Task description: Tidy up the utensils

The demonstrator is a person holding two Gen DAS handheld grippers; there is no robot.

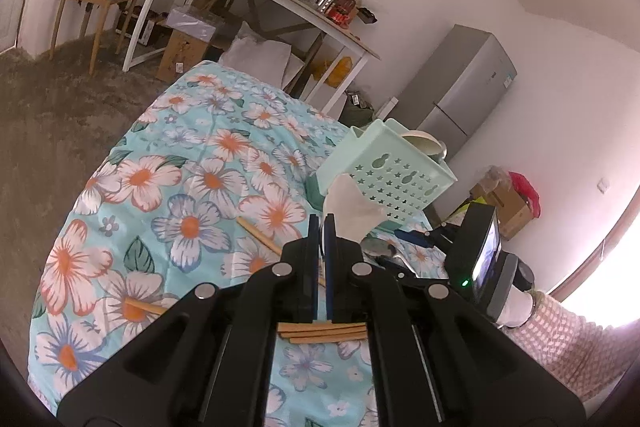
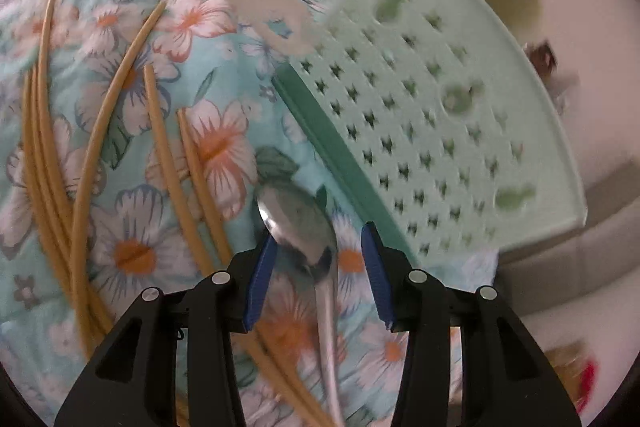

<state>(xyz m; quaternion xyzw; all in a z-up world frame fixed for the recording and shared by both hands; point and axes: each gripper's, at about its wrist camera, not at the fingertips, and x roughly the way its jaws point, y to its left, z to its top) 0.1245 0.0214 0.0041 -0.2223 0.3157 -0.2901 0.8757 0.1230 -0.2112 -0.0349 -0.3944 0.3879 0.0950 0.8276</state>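
Chopsticks lie scattered across the floral cloth. A spoon lies loose between the right gripper's parted fingers, beside the mint basket. The left gripper's fingers are closed.

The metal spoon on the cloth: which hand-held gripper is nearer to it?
Right. The right hand-held gripper straddles the spoon, jaws apart. The left hand-held gripper is shut, off to one side, the spoon beyond its tips.

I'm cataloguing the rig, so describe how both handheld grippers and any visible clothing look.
Both grippers, left gripper and right gripper, are matte black plastic linkages with round silver pivot pins and blue-padded fingers. The right unit carries a small lit screen with a green light. A pink-and-white checked sleeve shows behind it.
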